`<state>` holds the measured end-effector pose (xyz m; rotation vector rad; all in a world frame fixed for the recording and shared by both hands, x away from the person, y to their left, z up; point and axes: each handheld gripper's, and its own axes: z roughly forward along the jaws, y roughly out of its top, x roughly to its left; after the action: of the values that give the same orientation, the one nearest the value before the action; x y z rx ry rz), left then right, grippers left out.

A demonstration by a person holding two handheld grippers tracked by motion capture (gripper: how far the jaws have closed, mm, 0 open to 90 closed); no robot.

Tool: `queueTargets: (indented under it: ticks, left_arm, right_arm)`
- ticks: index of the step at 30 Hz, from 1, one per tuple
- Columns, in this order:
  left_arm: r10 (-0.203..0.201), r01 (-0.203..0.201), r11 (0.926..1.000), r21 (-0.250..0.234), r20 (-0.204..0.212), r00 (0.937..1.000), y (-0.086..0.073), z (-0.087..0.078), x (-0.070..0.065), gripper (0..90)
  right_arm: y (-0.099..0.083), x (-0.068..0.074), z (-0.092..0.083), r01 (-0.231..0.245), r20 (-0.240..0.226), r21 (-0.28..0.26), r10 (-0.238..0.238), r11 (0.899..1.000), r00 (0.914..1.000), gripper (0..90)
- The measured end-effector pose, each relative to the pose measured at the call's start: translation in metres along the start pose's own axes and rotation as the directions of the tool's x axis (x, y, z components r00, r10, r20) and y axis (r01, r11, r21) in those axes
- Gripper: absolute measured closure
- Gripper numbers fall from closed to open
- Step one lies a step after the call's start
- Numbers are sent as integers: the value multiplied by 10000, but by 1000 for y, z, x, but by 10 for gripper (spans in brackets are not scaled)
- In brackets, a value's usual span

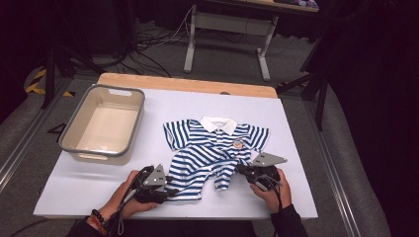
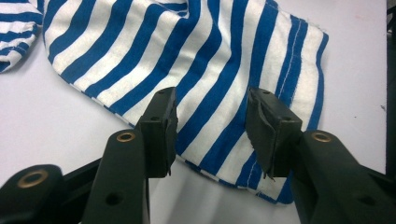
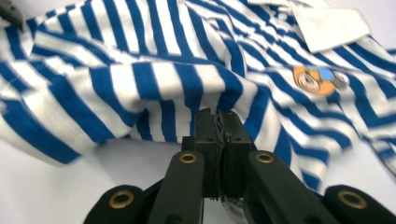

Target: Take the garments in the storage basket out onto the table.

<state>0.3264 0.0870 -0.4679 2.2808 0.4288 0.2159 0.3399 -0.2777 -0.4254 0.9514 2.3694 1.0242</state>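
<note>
Striped polo shirt (image 1: 212, 150) lying collar-up and a bit rumpled mid-counter (image 1: 296, 197), white collar at the far end, little cartoon badge (image 3: 317, 80) on the chest. Right tool (image 1: 243, 169) clamping down on a fold of the fabric near the hem, jaws pinched tight together in the right gripper view. Left tool (image 2: 212, 130) sitting released over the other hem corner, jaws standing apart with striped cloth lying between them, pads not pressing. Grey tub (image 1: 74, 129) parked well off to the left of the shirt.
</note>
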Motion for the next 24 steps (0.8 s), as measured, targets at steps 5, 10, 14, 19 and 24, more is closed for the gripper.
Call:
queueTargets:
  ticks: [5, 10, 14, 19, 24]
  left_arm:
    - [-57, 58, 10000, 35, -20, 10000, 0, 0, 0, 545]
    - [38, -39, 10000, -13, -32, 10000, 0, 0, 0, 542]
    - [91, -91, 9999, 50, -59, 9999, 1, 0, 1, 531]
    - [131, -131, 9999, 46, -97, 9999, 1, 0, 0, 530]
    - [76, -76, 10000, 1, -123, 9999, 1, 1, 0, 530]
  right_arm:
    - [-11, 0, -19, -98, 72, -10, 98, 10000, 9999, 883]
    - [-23, -1, -38, -294, 442, -228, 304, 9993, 9986, 885]
    - [-25, -7, -55, -528, 1083, -960, 632, 9940, 9921, 887]
    - [-25, -16, -62, -990, 1620, -1732, 1275, 9799, 9785, 882]
    - [-27, -21, -51, -1297, 1779, -1795, 1619, 9752, 9706, 877]
